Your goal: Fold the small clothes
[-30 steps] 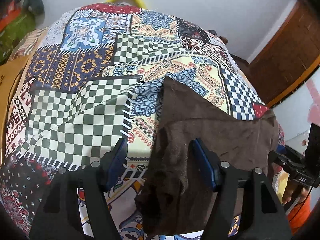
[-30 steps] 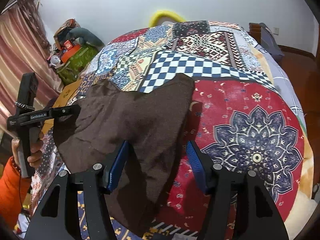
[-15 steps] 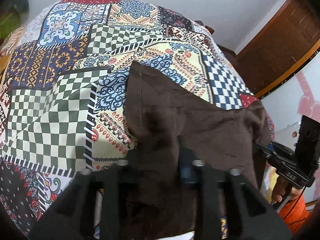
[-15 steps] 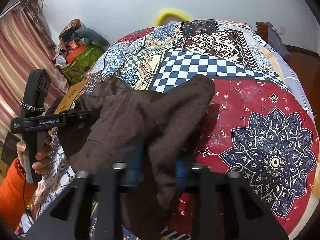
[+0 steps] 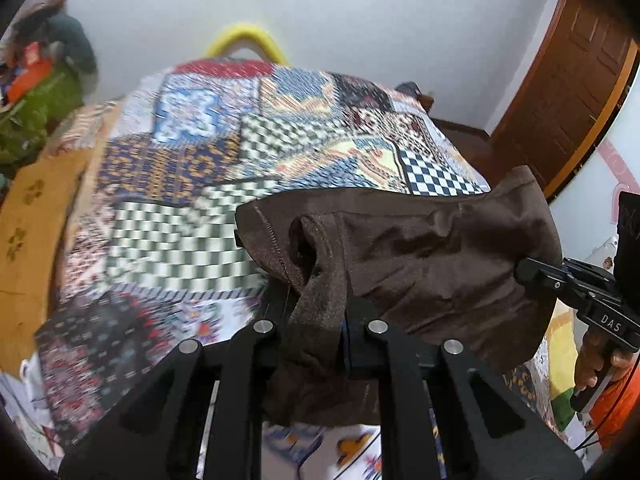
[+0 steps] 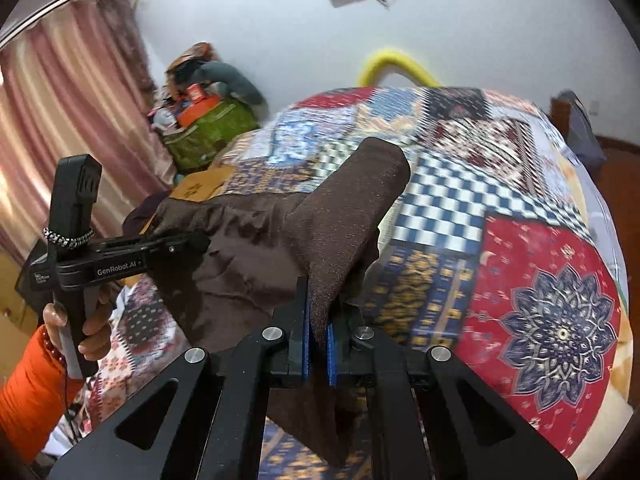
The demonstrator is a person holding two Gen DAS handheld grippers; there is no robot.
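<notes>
Above the bedspread [image 6: 520, 264], both grippers' fingers [image 6: 306, 320] pinch the brown garment [image 5: 420, 248].

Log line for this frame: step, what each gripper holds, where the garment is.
step: lift | left gripper: shut on brown garment, just closed | right gripper: shut on brown garment, just closed | garment: held above patchwork bedspread

**Garment strung between both grippers, above the bed**

Garment [image 6: 256, 256] hangs over the bedspread [image 6: 540, 280], one end in the left gripper [image 5: 316, 320], the other in the right gripper [image 6: 319, 332]. A free corner of it pokes up behind the right gripper. Hoop [image 6: 394, 64] sits at the bed's far end against the wall. Bag pile [image 6: 208, 120] far left, beside the curtain [image 6: 60, 120]. Door [image 5: 568, 92] far right in the left view.
</notes>
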